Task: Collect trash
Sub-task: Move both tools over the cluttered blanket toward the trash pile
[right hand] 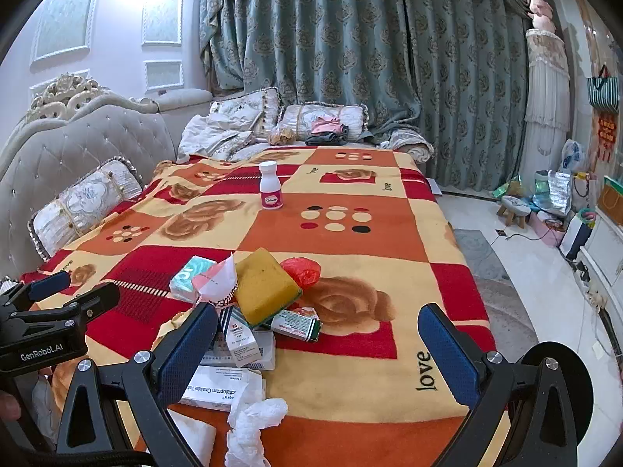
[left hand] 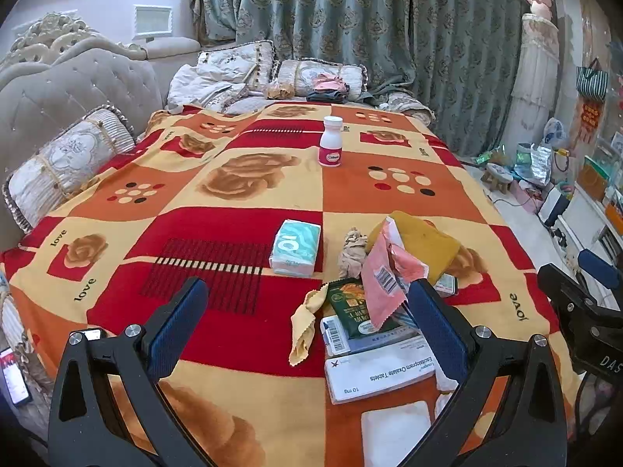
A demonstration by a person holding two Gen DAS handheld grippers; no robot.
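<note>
A heap of trash lies on the near part of the bed: a torn pink wrapper (left hand: 383,276), a green snack packet (left hand: 348,303), a yellow cloth scrap (left hand: 305,327), white medicine boxes (left hand: 379,373), a yellow sponge (right hand: 264,286), a red plastic bag (right hand: 301,268), a green-and-white packet (right hand: 298,325) and crumpled white tissue (right hand: 253,424). A teal tissue pack (left hand: 296,249) sits beside the heap. My left gripper (left hand: 307,319) hovers open over the heap's left side, holding nothing. My right gripper (right hand: 317,346) is open and empty above the blanket, just right of the heap.
A white pill bottle with a pink label (left hand: 331,142) stands upright mid-bed on the checked blanket (left hand: 233,194). Pillows (left hand: 64,163) and a padded headboard (left hand: 78,89) line the left. Folded clothes (left hand: 327,87) lie at the far end. The floor to the right holds a stool (right hand: 516,206) and bags.
</note>
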